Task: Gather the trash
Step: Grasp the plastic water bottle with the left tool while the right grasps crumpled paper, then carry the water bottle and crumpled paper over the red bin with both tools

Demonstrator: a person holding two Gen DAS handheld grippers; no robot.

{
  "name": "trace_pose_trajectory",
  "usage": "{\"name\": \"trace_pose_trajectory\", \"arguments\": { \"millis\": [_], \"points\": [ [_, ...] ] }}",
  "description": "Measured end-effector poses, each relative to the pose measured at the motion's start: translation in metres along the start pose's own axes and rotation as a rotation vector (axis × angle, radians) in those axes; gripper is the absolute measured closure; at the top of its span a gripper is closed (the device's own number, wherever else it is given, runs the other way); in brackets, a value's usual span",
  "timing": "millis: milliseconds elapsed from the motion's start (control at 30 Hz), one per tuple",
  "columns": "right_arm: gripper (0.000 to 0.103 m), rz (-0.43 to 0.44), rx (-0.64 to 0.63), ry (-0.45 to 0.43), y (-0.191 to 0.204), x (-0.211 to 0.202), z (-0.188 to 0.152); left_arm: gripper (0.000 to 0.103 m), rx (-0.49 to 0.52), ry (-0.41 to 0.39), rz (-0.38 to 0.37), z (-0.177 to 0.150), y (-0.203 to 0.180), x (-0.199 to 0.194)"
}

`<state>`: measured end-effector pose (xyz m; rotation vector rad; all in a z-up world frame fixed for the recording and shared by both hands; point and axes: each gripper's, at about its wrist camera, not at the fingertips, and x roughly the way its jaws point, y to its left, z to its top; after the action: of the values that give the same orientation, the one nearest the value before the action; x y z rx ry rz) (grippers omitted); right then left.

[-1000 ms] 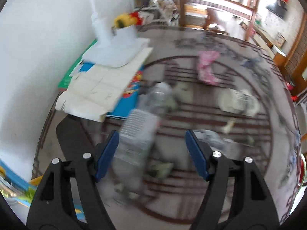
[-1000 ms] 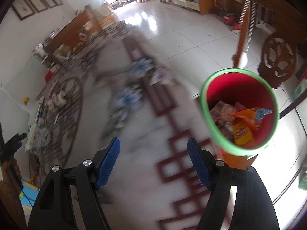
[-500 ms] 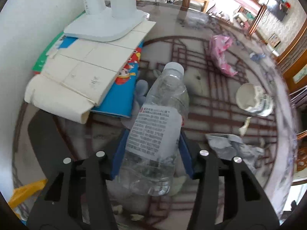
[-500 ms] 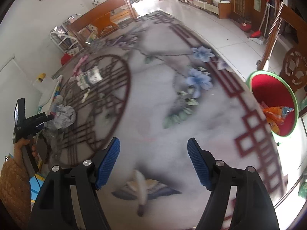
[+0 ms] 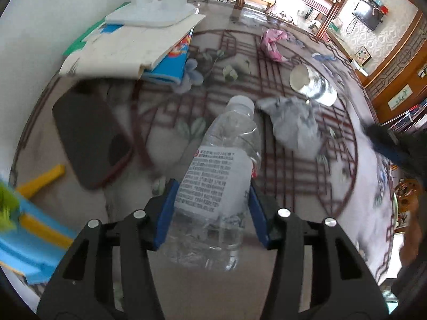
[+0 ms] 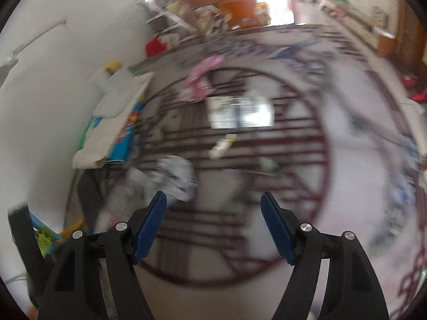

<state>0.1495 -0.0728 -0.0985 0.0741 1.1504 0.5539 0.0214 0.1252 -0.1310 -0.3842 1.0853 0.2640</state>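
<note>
Blue-padded fingers (image 5: 166,213) of the left gripper (image 5: 210,210) are seen closed on a clear plastic bottle (image 5: 221,176), the pads pressed against its white printed label on both sides. The bottle is held with its white cap pointing away from the camera, over the patterned tabletop (image 5: 307,176). Just beyond the cap, a crumpled grey wrapper (image 5: 293,125) is shown lying on the table, with a tipped paper cup (image 5: 312,85) behind it and a pink wrapper (image 5: 272,44) farther back. A dark flat pad (image 5: 90,138) is seen to the left of the bottle, and a stack of books (image 5: 144,48) near the wall carries a white stand (image 5: 154,10).

In the right wrist view, which is blurred, the right gripper (image 6: 213,226) is shown with its fingers (image 6: 150,221) spread wide and nothing between them. It is held above the same table, with the crumpled wrapper (image 6: 176,176) just beyond the left finger. A small pale scrap (image 6: 221,146), the tipped cup (image 6: 240,112) and the pink wrapper (image 6: 200,80) are seen farther off, well apart from the fingers.
</note>
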Motion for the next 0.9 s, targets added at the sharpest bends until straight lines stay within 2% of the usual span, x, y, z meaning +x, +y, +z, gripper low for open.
{"name": "trace_pose_trajectory", "arguments": {
  "millis": [133, 300, 367, 400, 433, 467, 533, 667, 900],
  "points": [
    [0.032, 0.015, -0.016, 0.060, 0.026, 0.040, 0.016, 0.053, -0.020, 0.022, -0.012, -0.014, 0.005, -0.001],
    [0.032, -0.032, -0.022, 0.143, 0.036, 0.090, 0.021, 0.053, -0.026, 0.029, -0.017, -0.021, 0.010, -0.003],
    [0.039, -0.018, -0.006, 0.136, 0.034, 0.095, 0.021, 0.053, -0.017, 0.038, -0.020, -0.022, 0.010, -0.002],
    [0.046, -0.012, -0.003, 0.124, 0.034, 0.094, 0.020, 0.053, -0.009, 0.044, -0.021, -0.023, 0.009, 0.000],
    [0.063, 0.011, -0.009, 0.113, 0.035, 0.091, 0.019, 0.052, -0.003, 0.046, -0.019, -0.023, 0.009, 0.000],
    [0.068, 0.031, -0.023, 0.114, 0.037, 0.088, 0.019, 0.052, -0.001, 0.046, -0.019, -0.023, 0.009, 0.000],
    [0.071, 0.008, -0.066, 0.114, 0.041, 0.079, 0.017, 0.052, 0.000, 0.050, -0.024, -0.022, 0.008, 0.002],
    [0.071, 0.031, -0.084, 0.091, 0.031, 0.048, 0.004, 0.051, 0.013, 0.036, -0.031, -0.017, 0.005, 0.002],
    [0.072, 0.012, -0.040, 0.067, -0.002, -0.003, -0.052, 0.051, 0.043, 0.041, -0.037, -0.015, -0.001, 0.011]
  ]
}}
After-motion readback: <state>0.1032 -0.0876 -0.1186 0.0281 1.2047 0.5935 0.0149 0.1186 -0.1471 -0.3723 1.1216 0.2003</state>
